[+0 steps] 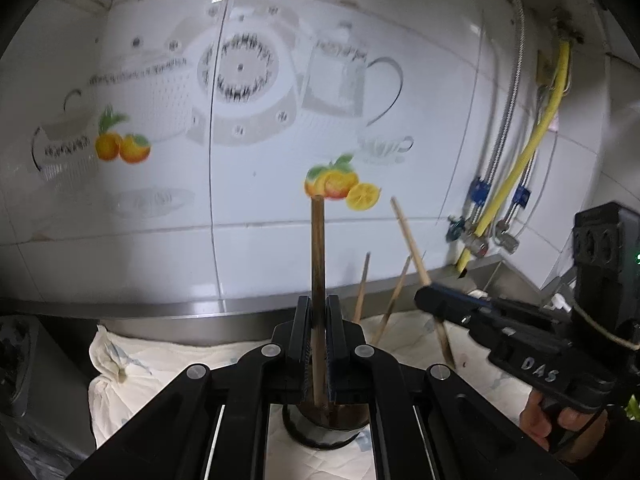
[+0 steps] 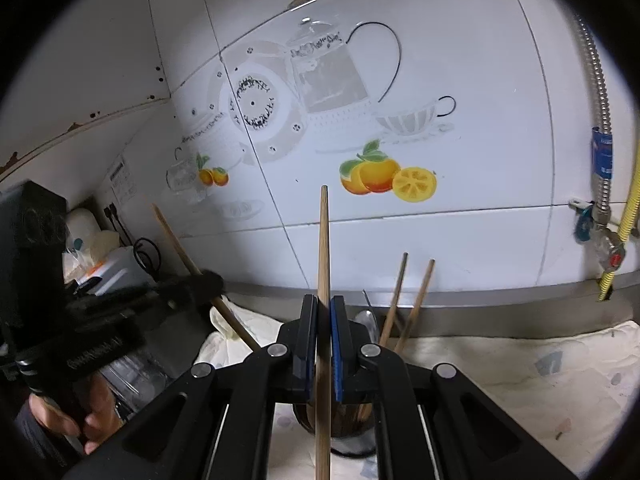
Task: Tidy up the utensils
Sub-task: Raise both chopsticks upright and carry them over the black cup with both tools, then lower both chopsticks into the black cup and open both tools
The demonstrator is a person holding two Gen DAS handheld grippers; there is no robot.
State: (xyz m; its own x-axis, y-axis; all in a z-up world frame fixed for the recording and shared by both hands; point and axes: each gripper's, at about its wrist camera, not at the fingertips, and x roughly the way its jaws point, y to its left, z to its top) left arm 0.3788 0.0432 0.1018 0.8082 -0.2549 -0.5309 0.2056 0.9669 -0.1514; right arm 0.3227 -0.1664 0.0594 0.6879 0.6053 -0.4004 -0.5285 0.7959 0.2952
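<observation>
My left gripper [image 1: 318, 312] is shut on a dark wooden chopstick [image 1: 318, 248] that stands upright above a dark round holder [image 1: 320, 434]. The right gripper [image 2: 324, 308] is shut on a pale wooden chopstick [image 2: 323, 248], also upright and above the same holder [image 2: 344, 428]. In that holder lean two more chopsticks [image 2: 400, 292] and a metal spoon [image 2: 368, 320]. Seen from the left wrist, the right gripper [image 1: 430, 300] holds its chopstick [image 1: 408, 232] tilted, to the right. Seen from the right wrist, the left gripper [image 2: 208, 282] holds its stick [image 2: 176, 240] at the left.
A white quilted cloth [image 2: 520, 368] covers the counter under the holder. A steel ledge [image 1: 160, 308] runs along the tiled wall behind. Yellow hose and valves [image 1: 516, 176] hang at the right. Appliances and a clear container [image 2: 132, 376] crowd the far left.
</observation>
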